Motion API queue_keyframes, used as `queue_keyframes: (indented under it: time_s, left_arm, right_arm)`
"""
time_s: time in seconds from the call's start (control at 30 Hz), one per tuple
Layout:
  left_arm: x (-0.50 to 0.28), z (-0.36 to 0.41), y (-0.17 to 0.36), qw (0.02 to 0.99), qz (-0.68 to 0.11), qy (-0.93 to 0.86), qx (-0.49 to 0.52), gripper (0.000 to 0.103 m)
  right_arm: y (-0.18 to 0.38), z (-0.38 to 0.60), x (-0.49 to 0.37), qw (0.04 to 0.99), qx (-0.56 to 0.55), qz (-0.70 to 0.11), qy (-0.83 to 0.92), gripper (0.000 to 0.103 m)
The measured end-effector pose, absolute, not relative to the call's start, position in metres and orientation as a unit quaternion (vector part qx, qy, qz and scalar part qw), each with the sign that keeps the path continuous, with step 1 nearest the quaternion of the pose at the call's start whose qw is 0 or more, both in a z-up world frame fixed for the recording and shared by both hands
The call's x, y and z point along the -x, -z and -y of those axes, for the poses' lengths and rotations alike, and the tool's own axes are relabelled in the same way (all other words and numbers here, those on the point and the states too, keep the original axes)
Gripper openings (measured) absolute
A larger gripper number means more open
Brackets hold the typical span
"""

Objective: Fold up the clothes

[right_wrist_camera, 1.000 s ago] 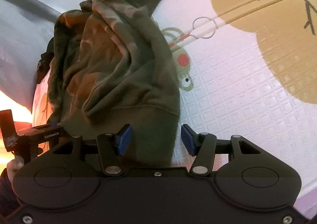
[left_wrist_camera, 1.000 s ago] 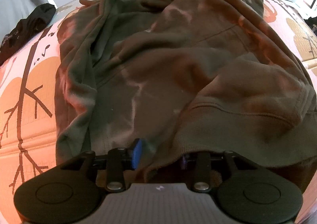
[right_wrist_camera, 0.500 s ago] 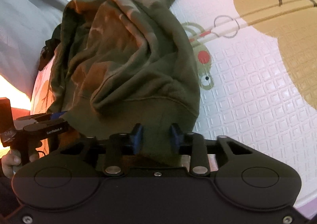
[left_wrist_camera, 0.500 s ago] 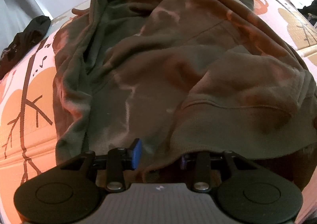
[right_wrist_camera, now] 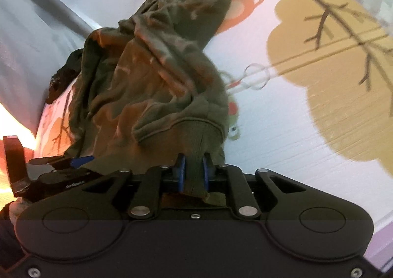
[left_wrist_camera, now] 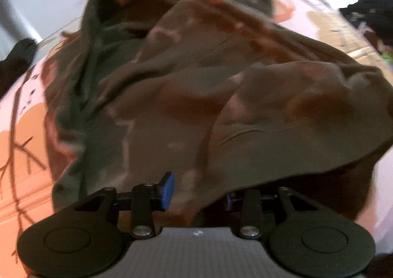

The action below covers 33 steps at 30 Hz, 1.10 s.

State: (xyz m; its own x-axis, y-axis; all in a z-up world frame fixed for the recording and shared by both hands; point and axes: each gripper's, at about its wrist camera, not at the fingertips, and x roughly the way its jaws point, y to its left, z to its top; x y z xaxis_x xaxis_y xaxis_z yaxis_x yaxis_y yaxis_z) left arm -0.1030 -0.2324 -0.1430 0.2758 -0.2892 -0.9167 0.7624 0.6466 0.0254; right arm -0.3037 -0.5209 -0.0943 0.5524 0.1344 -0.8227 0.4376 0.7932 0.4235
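An olive-green sweatshirt with rusty bleached patches (left_wrist_camera: 196, 93) lies crumpled on a patterned play mat (left_wrist_camera: 22, 130). My left gripper (left_wrist_camera: 197, 194) has the near hem bunched between its jaws, which are opening a little. One blue pad (left_wrist_camera: 168, 189) shows and cloth hides the other. In the right wrist view the sweatshirt (right_wrist_camera: 157, 81) rises in a heap. My right gripper (right_wrist_camera: 194, 170) is closing, its blue pads pinching the ribbed hem band (right_wrist_camera: 196, 145) and lifting it. The left gripper (right_wrist_camera: 81, 161) shows at that view's left edge, at the same hem.
A dark garment (left_wrist_camera: 17, 57) lies at the mat's far left by a pale wall, and another dark pile (left_wrist_camera: 371, 12) sits at the far right. Bare mat (right_wrist_camera: 294, 130) with tree and animal prints stretches to the right of the sweatshirt.
My right gripper's jaws went from open around the hem to pinched on it, and the hem rose. The left gripper shifted with the cloth, which now looks more raised.
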Motion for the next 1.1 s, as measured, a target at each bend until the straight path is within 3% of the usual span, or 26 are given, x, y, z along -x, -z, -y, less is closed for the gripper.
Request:
queue_keyframes:
  time_s: [0.3, 0.63, 0.8, 0.9, 0.97, 1.1]
  left_arm:
    - [0.15, 0.251, 0.138, 0.684, -0.499, 0.483, -0.221, 0.046]
    - [0.187, 0.265, 0.166, 0.621, -0.527, 0.524, -0.249, 0.048]
    - [0.171, 0.25, 0.163, 0.656, -0.522, 0.495, -0.226, 0.065]
    - [0.164, 0.241, 0.163, 0.67, -0.517, 0.478, -0.235, 0.068]
    - [0.161, 0.236, 0.166, 0.67, -0.52, 0.472, -0.239, 0.069]
    - [0.164, 0.224, 0.168, 0.676, -0.515, 0.466, -0.246, 0.07]
  right_arm:
    - [0.055, 0.566, 0.321, 0.825, -0.268, -0.469, 0.167, 0.011]
    - [0.1, 0.607, 0.32, 0.771, -0.283, -0.532, 0.203, 0.011]
    - [0.141, 0.608, 0.314, 0.744, -0.277, -0.574, 0.202, 0.011]
    - [0.151, 0.602, 0.313, 0.742, -0.263, -0.583, 0.2, 0.018]
    - [0.151, 0.599, 0.313, 0.742, -0.257, -0.582, 0.209, 0.035]
    - [0.127, 0.587, 0.314, 0.773, -0.223, -0.552, 0.217, 0.038]
